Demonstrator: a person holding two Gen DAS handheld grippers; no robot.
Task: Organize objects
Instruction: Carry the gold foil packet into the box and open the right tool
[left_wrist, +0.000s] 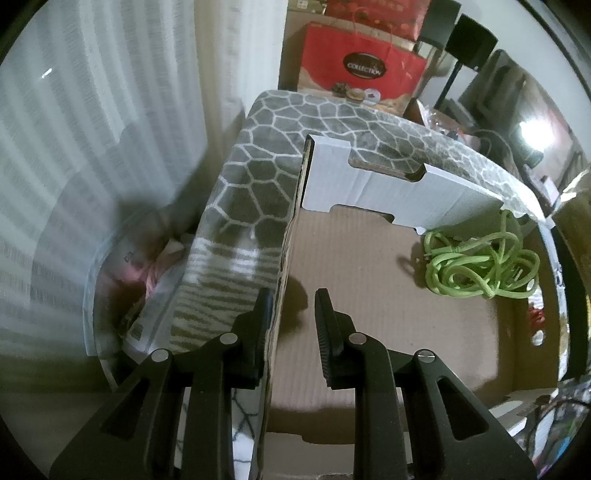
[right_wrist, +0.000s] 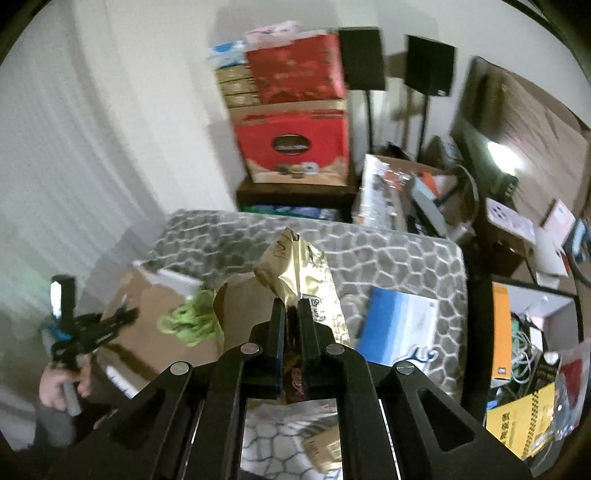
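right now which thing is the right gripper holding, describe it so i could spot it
Find the grey mat with the white honeycomb pattern. Above it, between the cardboard box and the blue-and-white booklet, the right gripper is shut on a gold foil bag. It is the only shiny, crinkled thing there, and the only one lifted off the mat.

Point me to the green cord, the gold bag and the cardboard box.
green cord (left_wrist: 480, 264), left wrist view, middle of the tangle
gold bag (right_wrist: 299, 269), right wrist view, crinkled upper part
cardboard box (left_wrist: 369, 295), left wrist view, bare floor
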